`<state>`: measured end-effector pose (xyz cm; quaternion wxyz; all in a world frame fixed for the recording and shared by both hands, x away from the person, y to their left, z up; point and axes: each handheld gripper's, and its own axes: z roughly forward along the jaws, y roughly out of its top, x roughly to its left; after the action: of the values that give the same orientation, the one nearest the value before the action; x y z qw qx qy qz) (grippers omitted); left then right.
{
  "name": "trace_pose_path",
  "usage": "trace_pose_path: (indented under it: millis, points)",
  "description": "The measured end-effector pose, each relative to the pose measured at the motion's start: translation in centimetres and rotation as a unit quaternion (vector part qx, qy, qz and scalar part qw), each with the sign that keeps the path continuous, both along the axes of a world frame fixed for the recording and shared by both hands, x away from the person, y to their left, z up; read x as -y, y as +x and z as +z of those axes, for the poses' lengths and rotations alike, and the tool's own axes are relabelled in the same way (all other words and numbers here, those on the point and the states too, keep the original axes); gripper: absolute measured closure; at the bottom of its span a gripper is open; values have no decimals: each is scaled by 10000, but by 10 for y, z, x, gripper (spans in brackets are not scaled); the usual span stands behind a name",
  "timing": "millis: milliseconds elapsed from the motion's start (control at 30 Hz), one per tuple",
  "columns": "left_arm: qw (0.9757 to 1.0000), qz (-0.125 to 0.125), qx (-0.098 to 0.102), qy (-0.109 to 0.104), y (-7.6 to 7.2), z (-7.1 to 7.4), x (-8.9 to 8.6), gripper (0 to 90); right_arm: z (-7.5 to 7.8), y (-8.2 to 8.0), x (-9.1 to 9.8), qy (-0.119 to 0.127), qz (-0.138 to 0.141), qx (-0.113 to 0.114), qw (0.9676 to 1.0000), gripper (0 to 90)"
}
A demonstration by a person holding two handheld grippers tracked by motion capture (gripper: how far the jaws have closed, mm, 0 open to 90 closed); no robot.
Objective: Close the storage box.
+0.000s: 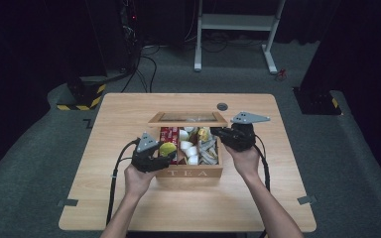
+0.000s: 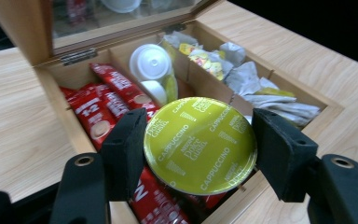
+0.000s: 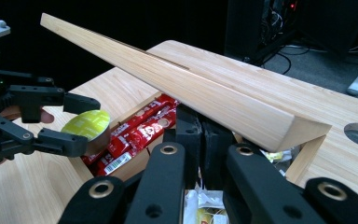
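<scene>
While the wooden tea box stands open in the middle of the worktop, both grippers sit at its two sides.

Left gripper: its two black pads press on opposite edges of a yellow-green Dolce Gusto cappuccino capsule, gripping it with the foil lid facing the camera. In the high view this gripper is at the box's left front corner.

Capsule position: held just above the box's left compartment, over the red sachets; in the right gripper view the capsule hangs at the box's edge, between the left gripper's fingers.

Right gripper: jaws closed together, nothing visible between them. It sits at the right side of the box, its tips under the edge of the raised lid; whether they touch the lid cannot be told. In the high view it lies over the right compartment.

Box contents: red sachets in the left compartment, white capsules in the middle, crumpled paper tea bags on the right.

Lid: hinged at the far side, tilted up, with a glass pane.

Box front: lettered TEA, facing the person.

Hands: one on each gripper, forearms coming in from the near edge of the worktop.
</scene>
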<state>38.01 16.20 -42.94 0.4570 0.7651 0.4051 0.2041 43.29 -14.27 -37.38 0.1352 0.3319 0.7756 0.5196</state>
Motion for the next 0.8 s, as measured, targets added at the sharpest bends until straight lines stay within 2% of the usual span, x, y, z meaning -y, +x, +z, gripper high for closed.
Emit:
trace_pose_path:
  millis: [233, 333, 800]
  points:
    - [9998, 159, 106, -37, -6, 4, -12, 383, 0, 0, 0, -6, 4, -7, 10000, 876]
    - [9997, 217, 84, -99, -7, 5, -16, 383, 0, 0, 0, -5, -2, 8, 10000, 875]
    - [9992, 379, 92, -122, -11, 7, -28, 383, 0, 0, -1, -11, 7, -9, 10000, 875]
